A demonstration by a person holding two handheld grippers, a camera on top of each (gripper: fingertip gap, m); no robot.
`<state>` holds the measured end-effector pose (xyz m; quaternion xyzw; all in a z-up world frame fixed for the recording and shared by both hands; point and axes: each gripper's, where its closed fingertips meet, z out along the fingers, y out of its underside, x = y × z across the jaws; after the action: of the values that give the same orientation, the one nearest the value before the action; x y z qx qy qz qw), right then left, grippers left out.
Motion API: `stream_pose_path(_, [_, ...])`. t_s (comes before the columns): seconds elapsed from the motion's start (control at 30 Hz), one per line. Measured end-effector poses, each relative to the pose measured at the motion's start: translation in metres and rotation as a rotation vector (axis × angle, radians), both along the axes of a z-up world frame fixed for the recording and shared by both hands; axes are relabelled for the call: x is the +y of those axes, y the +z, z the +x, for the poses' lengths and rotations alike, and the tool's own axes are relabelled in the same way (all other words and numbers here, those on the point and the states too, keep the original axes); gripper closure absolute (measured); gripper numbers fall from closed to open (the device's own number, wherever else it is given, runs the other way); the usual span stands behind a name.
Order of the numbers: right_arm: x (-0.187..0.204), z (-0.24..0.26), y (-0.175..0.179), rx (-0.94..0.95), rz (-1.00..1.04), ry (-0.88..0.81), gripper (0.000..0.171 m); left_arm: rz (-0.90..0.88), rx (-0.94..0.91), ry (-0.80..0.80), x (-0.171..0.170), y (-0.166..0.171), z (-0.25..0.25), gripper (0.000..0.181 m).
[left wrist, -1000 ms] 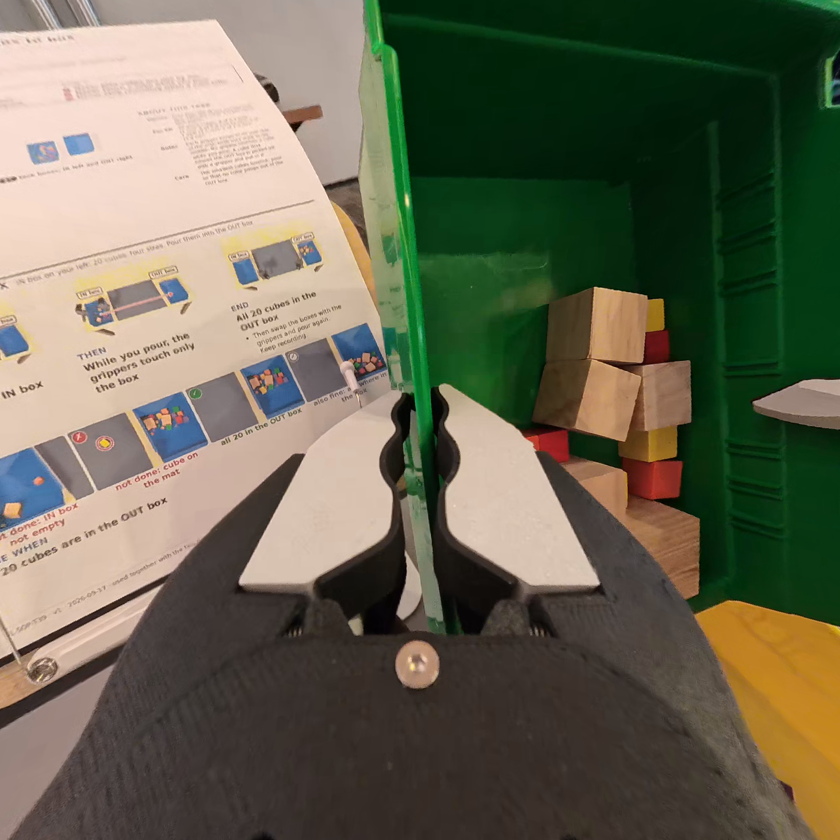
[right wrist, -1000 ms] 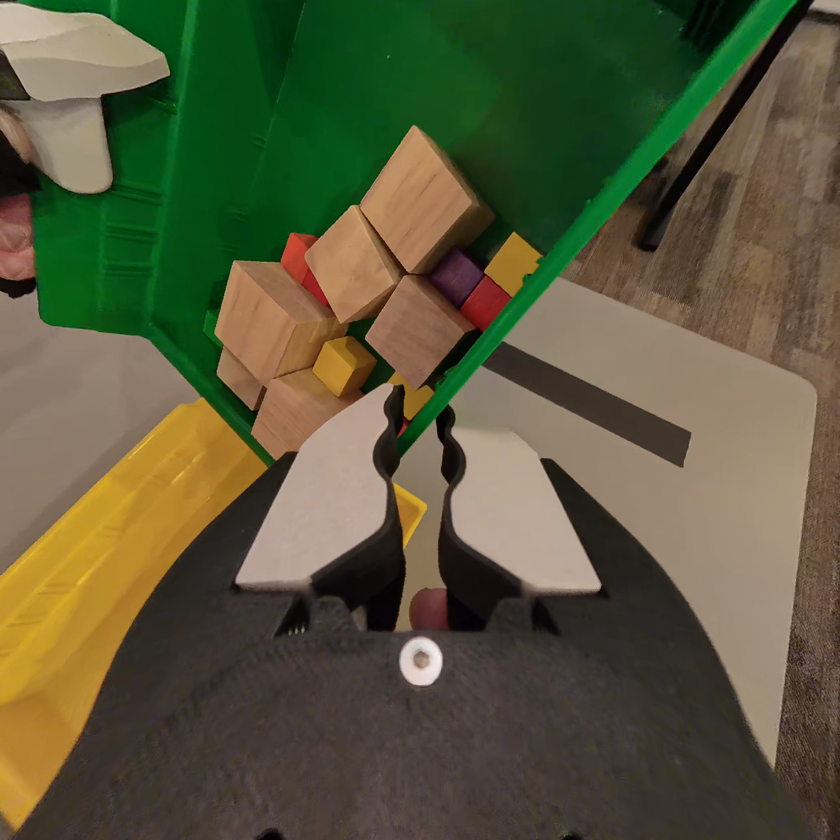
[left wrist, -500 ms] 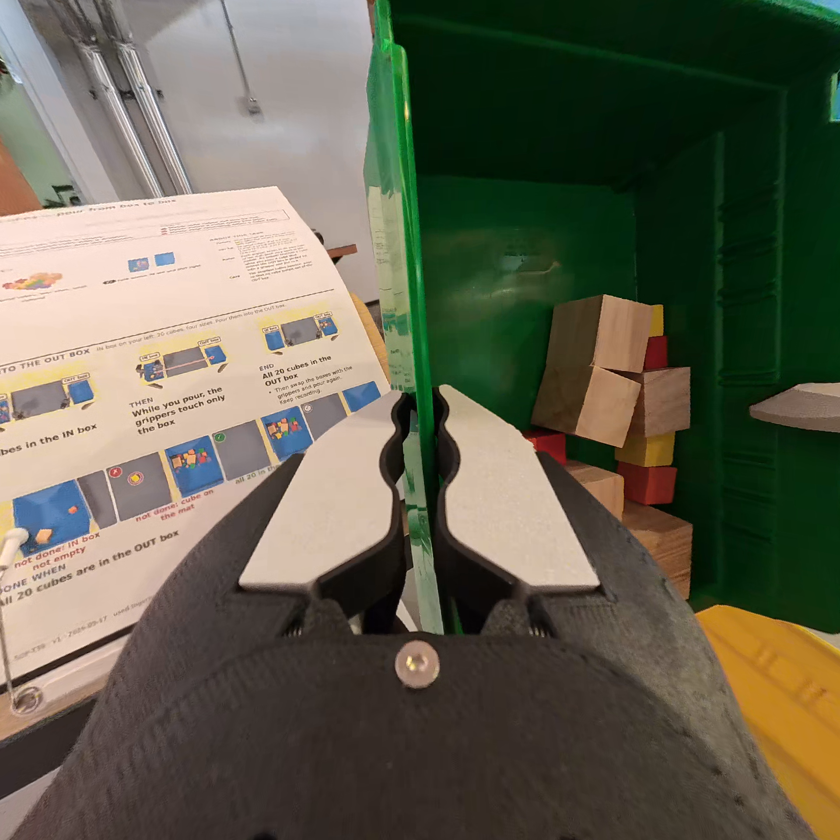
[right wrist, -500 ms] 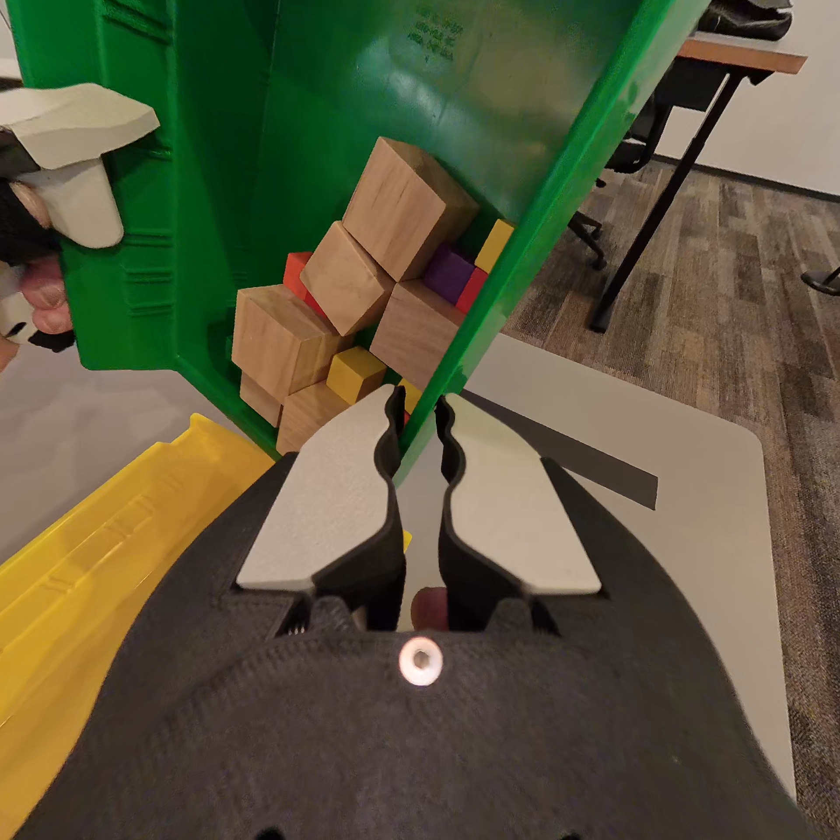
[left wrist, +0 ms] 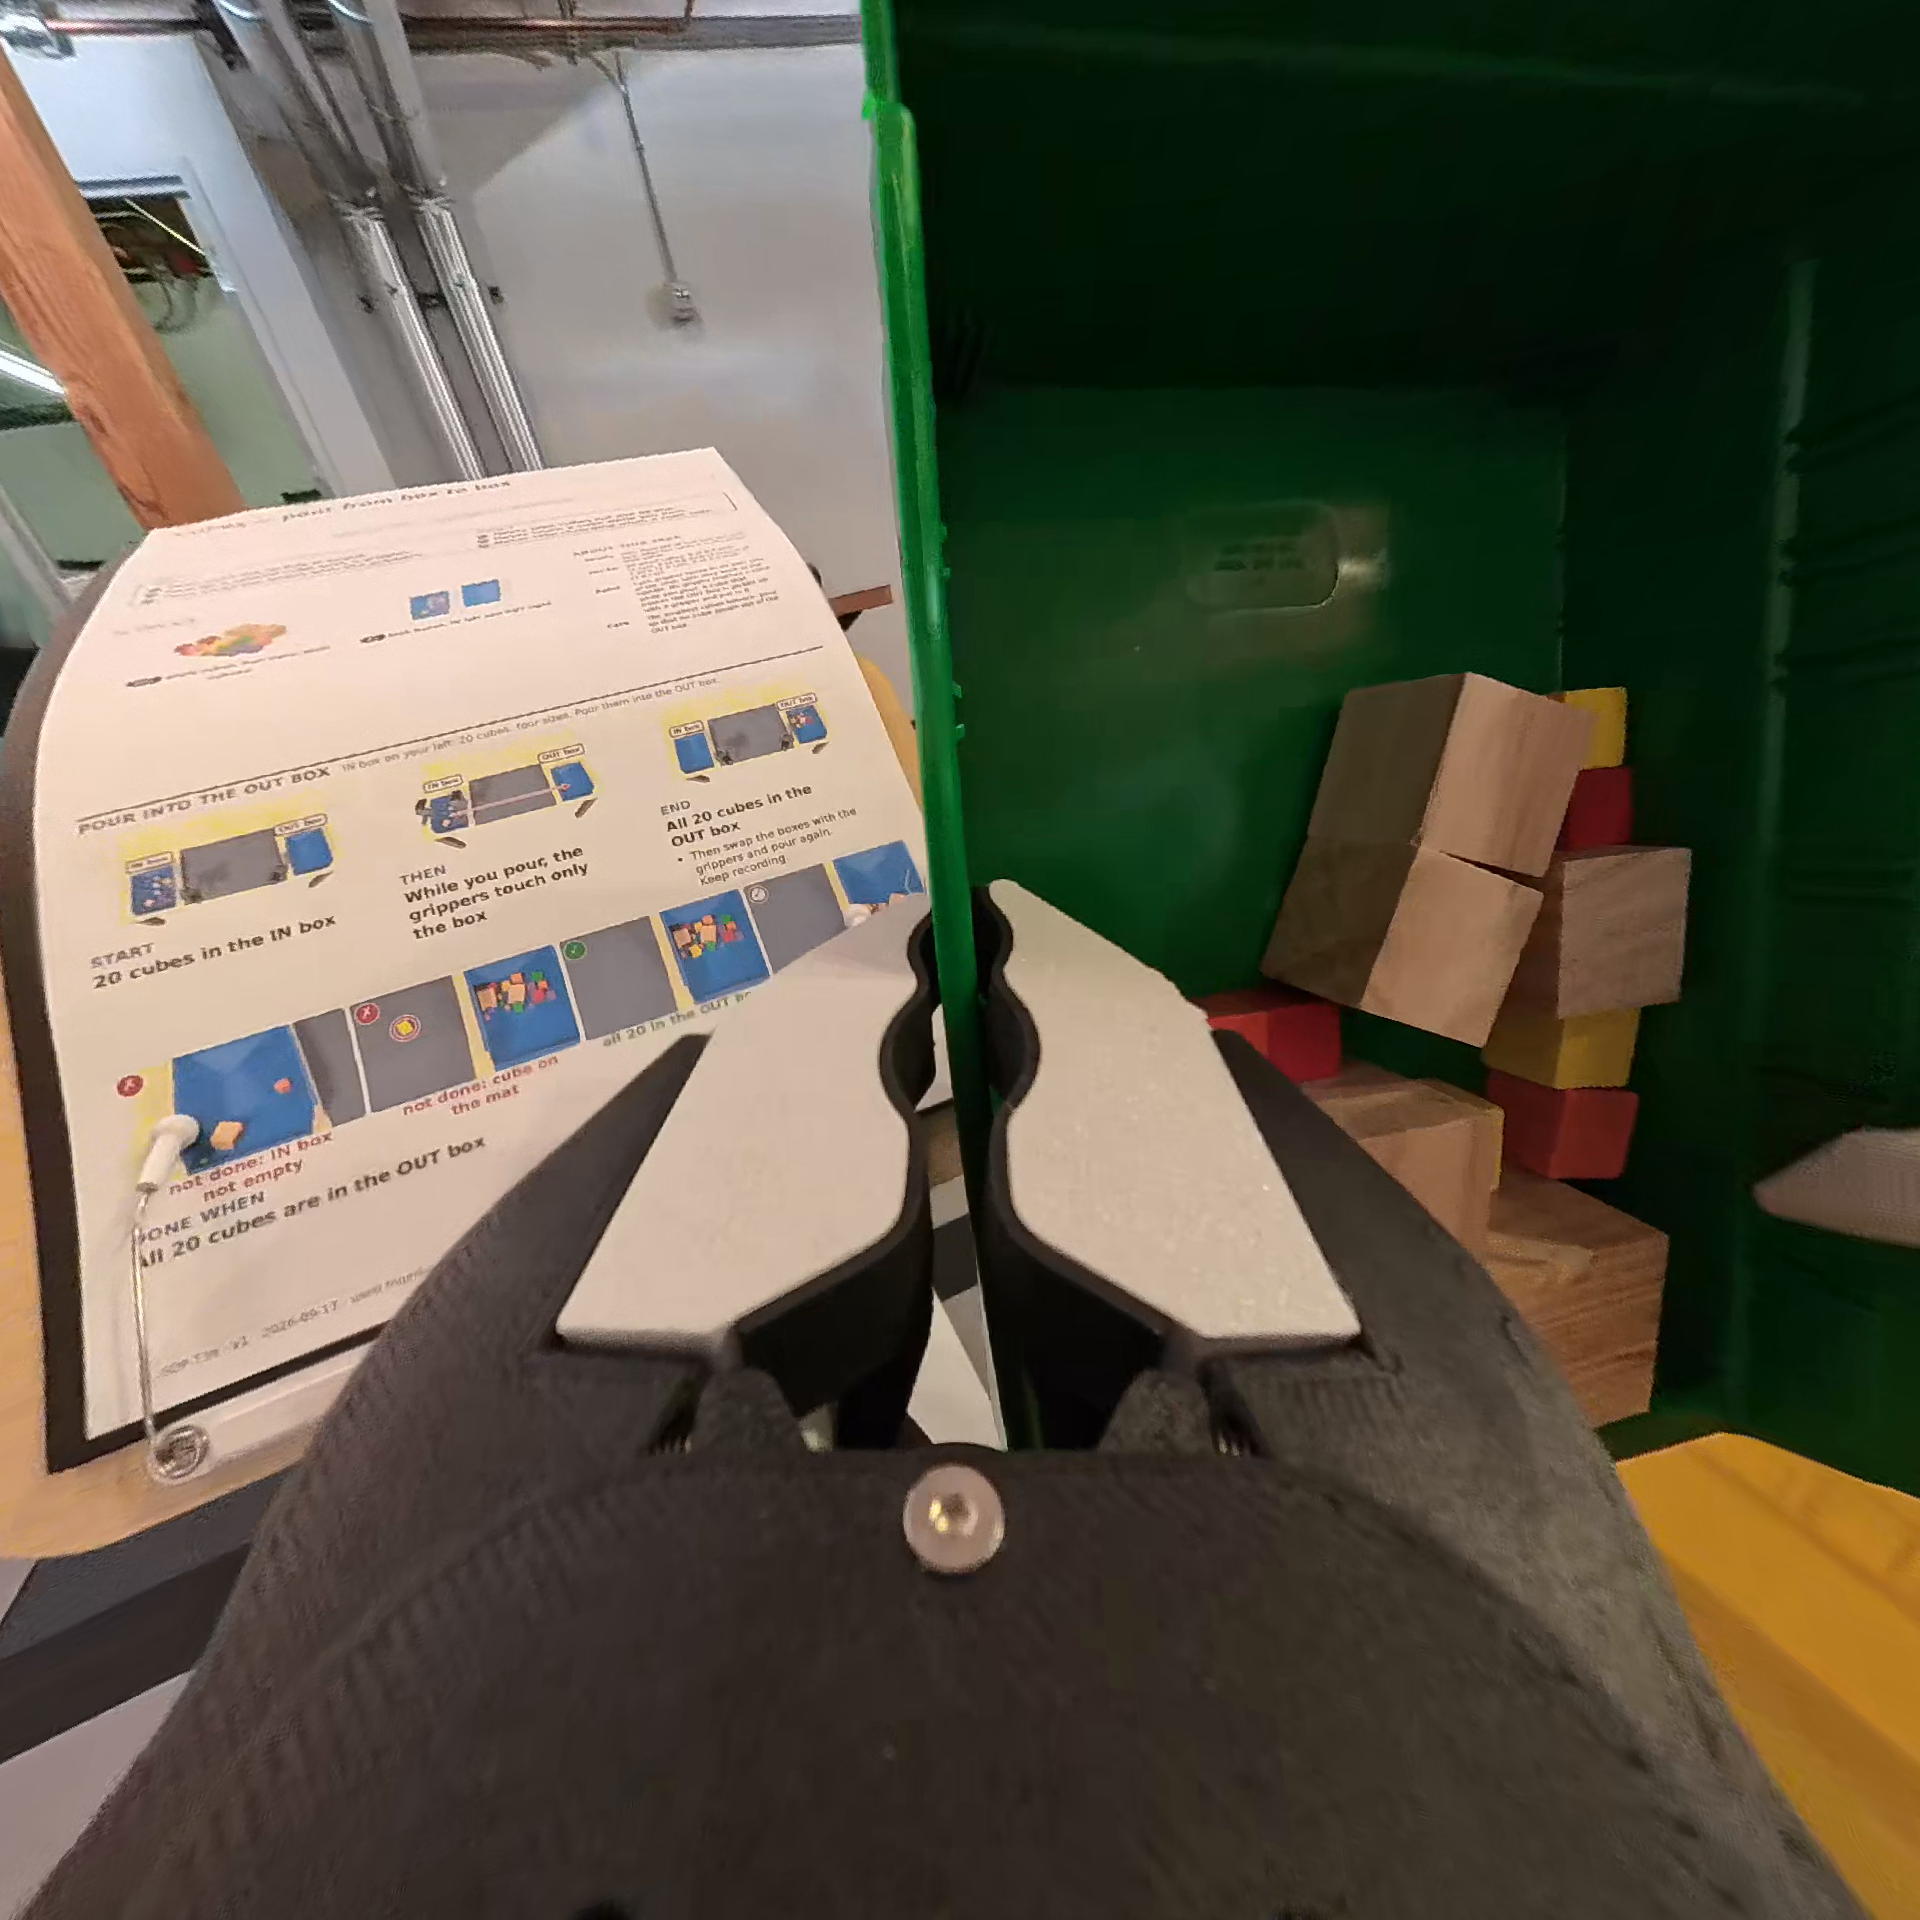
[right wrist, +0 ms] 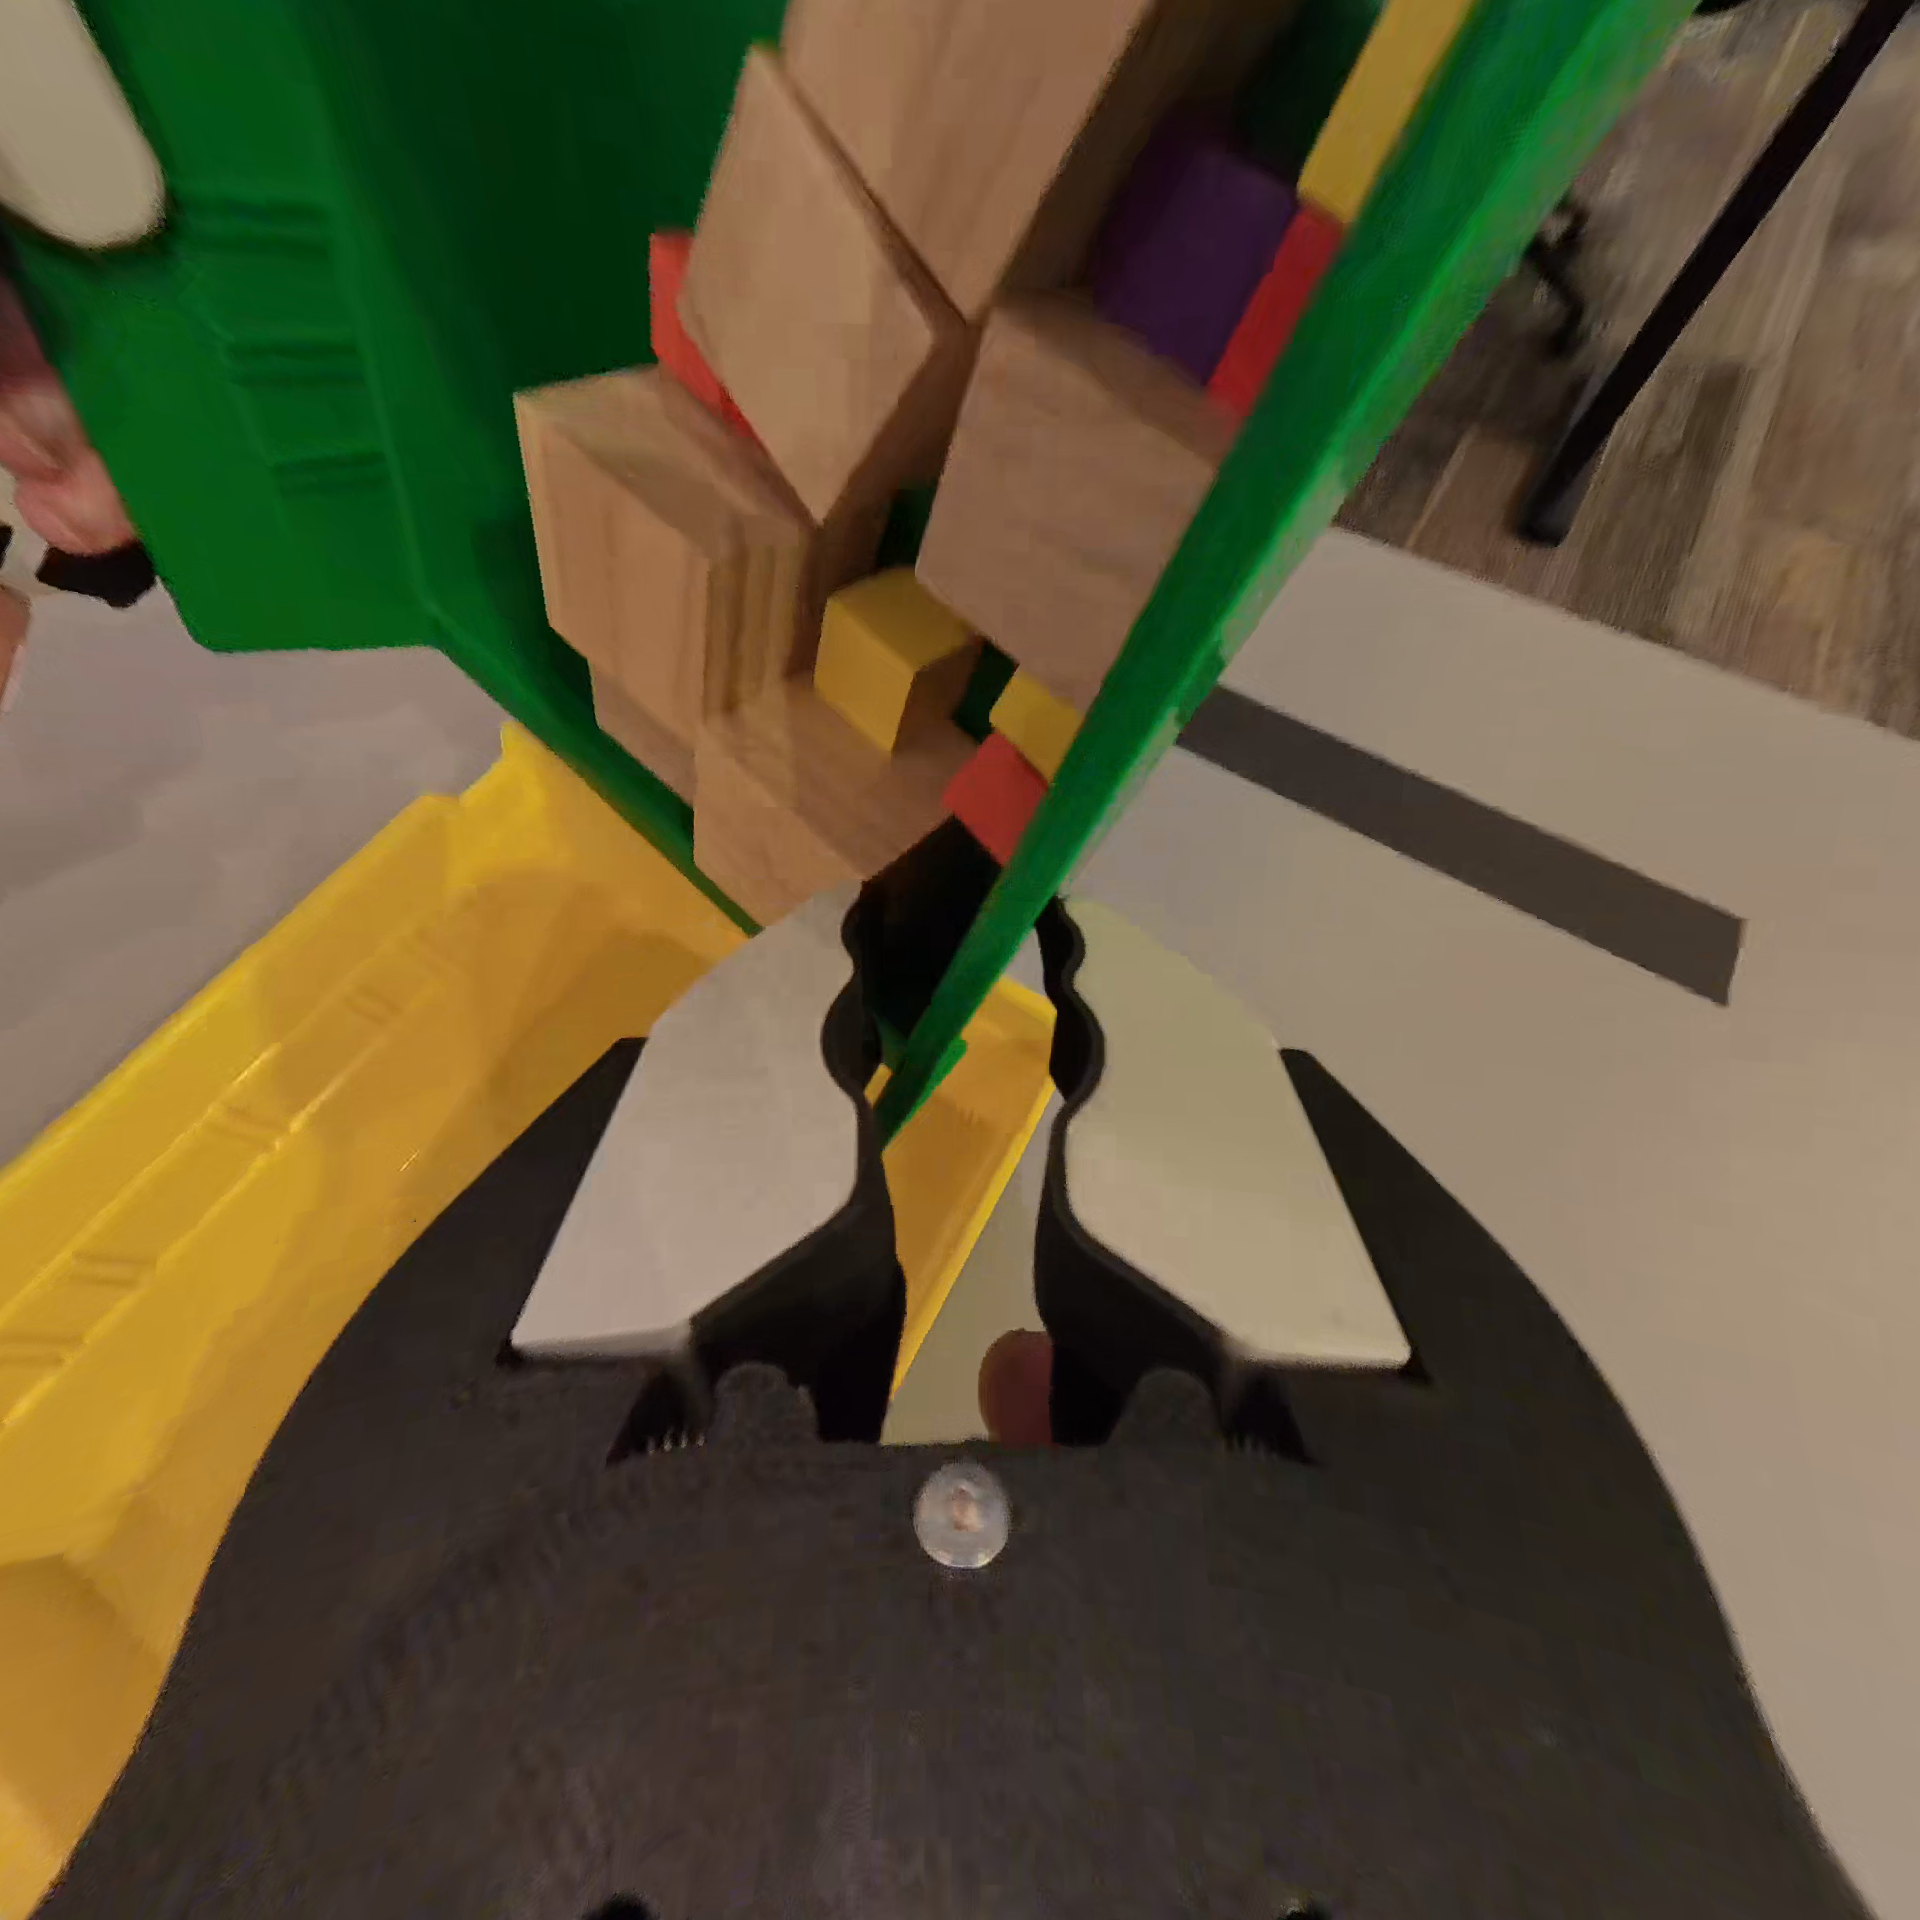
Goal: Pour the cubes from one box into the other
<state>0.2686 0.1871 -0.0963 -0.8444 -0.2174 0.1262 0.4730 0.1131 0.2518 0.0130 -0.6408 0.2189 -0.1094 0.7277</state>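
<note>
The green box [left wrist: 1247, 499] is held up in the air, tipped steeply on its side. My left gripper [left wrist: 961, 925] is shut on its side wall. My right gripper [right wrist: 951, 904] is shut on the opposite wall, which runs slantwise between its jaws. Wooden, red, yellow and purple cubes [right wrist: 831, 364] are piled in the box's low corner; they also show in the left wrist view [left wrist: 1455, 883]. The yellow box [right wrist: 312, 1091] lies open right below that corner and also shows in the left wrist view [left wrist: 1787, 1621]. The right wrist view is blurred by motion.
A printed instruction sheet [left wrist: 416, 883] stands on a board to the left. The grey table top [right wrist: 1507, 1195] carries a dark stripe [right wrist: 1455, 842]. A black table leg [right wrist: 1714, 260] and wood floor lie beyond. A hand [right wrist: 42, 468] holds the left gripper.
The green box has tipped steeper and the cubes have slid down toward its low edge over the yellow box. My right gripper's jaws stand slightly wider around the slanted wall.
</note>
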Motion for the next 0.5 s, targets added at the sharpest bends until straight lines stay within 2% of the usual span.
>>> stream_pose_path(0.2, [0.003, 0.009, 0.002, -0.013, 0.052, -0.085, 0.158, -0.017, -0.028, -0.039, -0.005, -0.008, 0.002, 0.172])
stream_pose_path(0.5, [0.009, 0.014, 0.009, 0.022, 0.115, -0.137, 0.166, -0.09, -0.053, -0.076, -0.004, -0.02, 0.0, 0.165])
